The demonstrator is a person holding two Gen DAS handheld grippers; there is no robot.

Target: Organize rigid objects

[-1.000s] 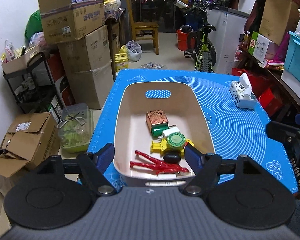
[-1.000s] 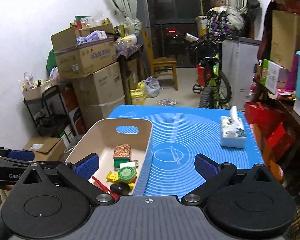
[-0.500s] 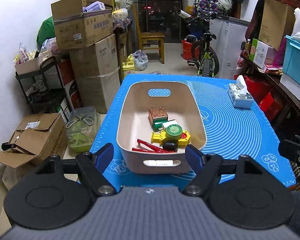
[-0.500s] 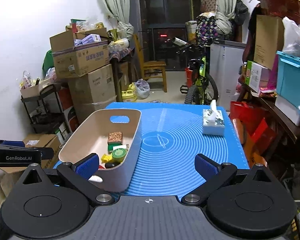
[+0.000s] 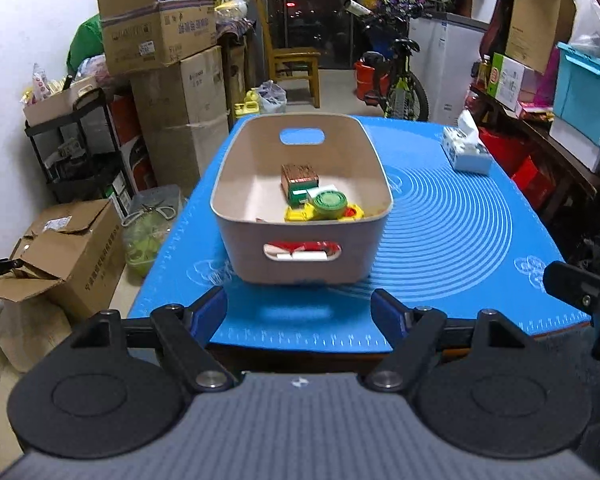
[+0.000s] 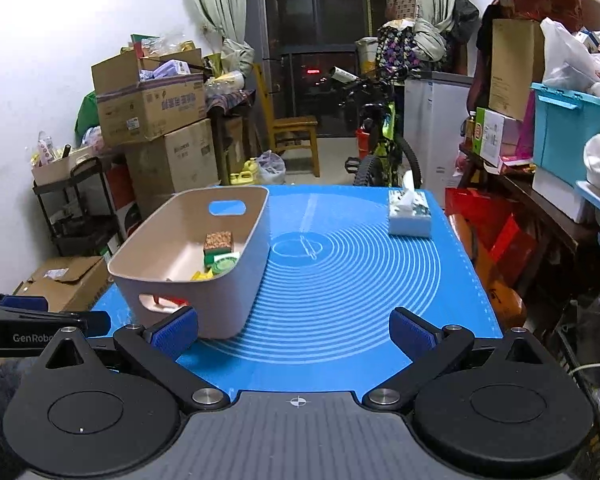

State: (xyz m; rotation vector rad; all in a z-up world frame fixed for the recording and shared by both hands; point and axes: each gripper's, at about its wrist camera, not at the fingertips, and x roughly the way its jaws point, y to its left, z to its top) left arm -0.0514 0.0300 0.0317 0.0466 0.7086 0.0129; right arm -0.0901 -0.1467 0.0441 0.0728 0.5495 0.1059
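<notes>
A beige bin (image 5: pixel 300 248) (image 6: pixel 204 292) with handle slots stands on the blue mat (image 5: pixel 452 248) (image 6: pixel 340 280), left of centre. Inside lie a brown-topped box (image 5: pixel 299 174) (image 6: pixel 218 241), a green round lid (image 5: pixel 329 202) (image 6: pixel 225 265), a yellow toy (image 5: pixel 300 213) and red pieces (image 5: pixel 308 246) showing through the near slot. My left gripper (image 5: pixel 299 312) is open, back from the bin near the mat's front edge, with nothing between its fingers. My right gripper (image 6: pixel 294 330) is open and empty too, to the right of the bin over the mat's front.
A tissue box (image 5: pixel 466 152) (image 6: pixel 409 216) sits at the mat's far right. Stacked cardboard boxes (image 5: pixel 168 80) and a black rack (image 5: pixel 76 152) line the left wall. A bicycle (image 6: pixel 384 148), a chair (image 6: pixel 290 136) and shelves with a blue crate (image 6: pixel 568 132) stand beyond and to the right.
Both grippers have pulled back from the bin and sunk lower; the bin now looks smaller and farther off. Both stay open. The bin's contents have not moved.
</notes>
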